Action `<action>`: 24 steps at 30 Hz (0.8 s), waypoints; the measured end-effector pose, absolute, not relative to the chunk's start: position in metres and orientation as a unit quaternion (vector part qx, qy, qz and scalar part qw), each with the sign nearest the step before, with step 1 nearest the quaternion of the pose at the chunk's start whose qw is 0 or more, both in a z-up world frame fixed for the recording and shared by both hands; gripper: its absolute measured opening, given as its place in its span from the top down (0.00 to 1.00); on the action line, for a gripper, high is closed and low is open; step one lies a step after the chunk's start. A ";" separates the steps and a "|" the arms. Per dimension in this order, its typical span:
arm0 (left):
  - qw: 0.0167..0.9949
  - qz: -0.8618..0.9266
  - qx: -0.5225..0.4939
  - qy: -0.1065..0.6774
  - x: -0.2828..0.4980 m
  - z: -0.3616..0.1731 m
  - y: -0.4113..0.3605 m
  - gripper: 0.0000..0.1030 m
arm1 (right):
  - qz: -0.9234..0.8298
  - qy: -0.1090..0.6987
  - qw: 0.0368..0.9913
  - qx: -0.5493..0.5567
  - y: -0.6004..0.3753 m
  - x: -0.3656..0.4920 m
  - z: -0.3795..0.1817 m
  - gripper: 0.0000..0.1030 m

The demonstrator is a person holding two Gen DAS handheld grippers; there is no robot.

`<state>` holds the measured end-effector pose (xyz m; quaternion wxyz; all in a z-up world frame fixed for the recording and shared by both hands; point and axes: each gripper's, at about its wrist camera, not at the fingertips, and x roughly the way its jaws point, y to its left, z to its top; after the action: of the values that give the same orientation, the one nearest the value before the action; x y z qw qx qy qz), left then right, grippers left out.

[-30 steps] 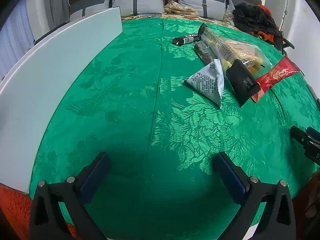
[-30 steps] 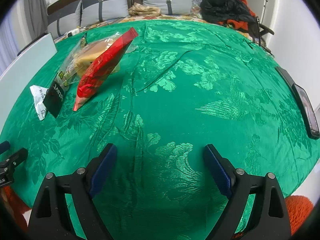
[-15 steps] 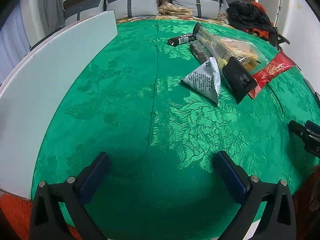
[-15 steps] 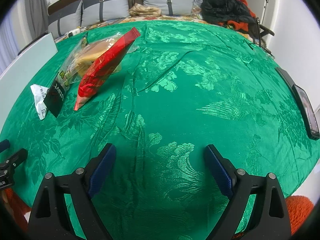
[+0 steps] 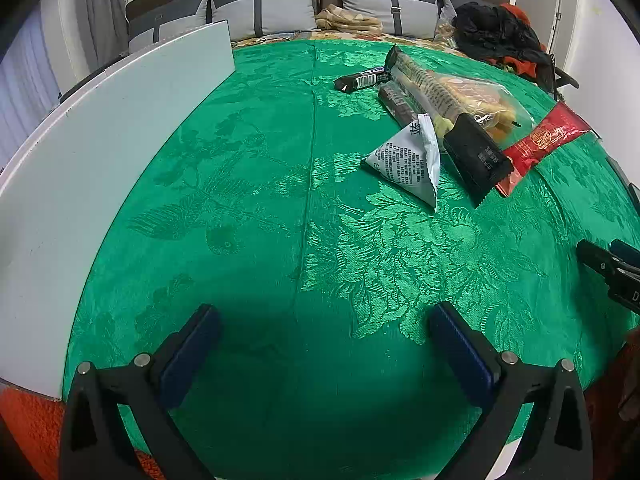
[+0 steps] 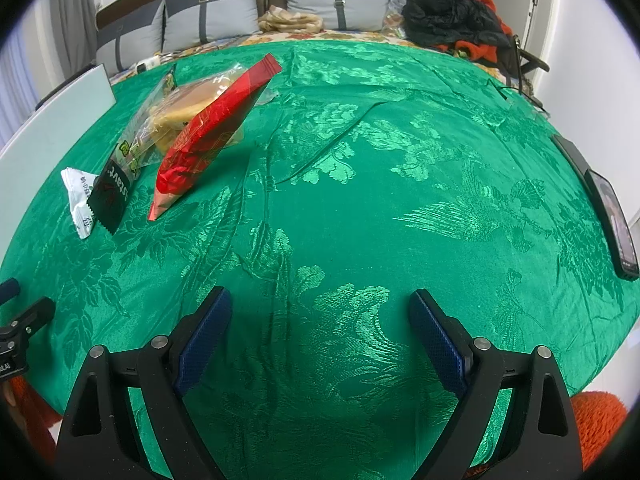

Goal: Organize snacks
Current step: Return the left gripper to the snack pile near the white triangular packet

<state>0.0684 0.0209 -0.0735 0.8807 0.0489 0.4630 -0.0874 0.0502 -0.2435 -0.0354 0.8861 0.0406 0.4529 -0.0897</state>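
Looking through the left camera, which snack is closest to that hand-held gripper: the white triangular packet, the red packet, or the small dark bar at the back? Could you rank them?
From the left hand-held gripper:
1. White triangular packet, ahead, slightly right.
2. Red packet, farther right, leaning on the pile.
3. Small dark bar, at the pile's far end.

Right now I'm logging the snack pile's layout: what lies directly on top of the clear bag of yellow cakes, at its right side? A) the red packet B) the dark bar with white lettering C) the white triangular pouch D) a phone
A: in the right wrist view the red packet lies slanted across the clear bag of yellow cakes, while the white triangular pouch sits on the green cloth at the pile's near left end.
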 end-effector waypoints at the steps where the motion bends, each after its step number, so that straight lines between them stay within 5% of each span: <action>1: 0.881 -0.087 0.049 0.462 0.068 -0.074 0.021 0.00 | -0.090 0.453 0.886 0.041 -0.244 0.050 -0.035 0.10; 24: 0.882 -0.088 0.047 0.461 0.068 -0.074 0.021 0.00 | -0.087 0.455 0.885 0.039 -0.240 0.054 -0.036 0.10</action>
<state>0.0682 0.0209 -0.0742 0.8818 0.0468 0.4611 -0.0878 0.0535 -0.2401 -0.0361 0.8854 0.0386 0.4549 -0.0869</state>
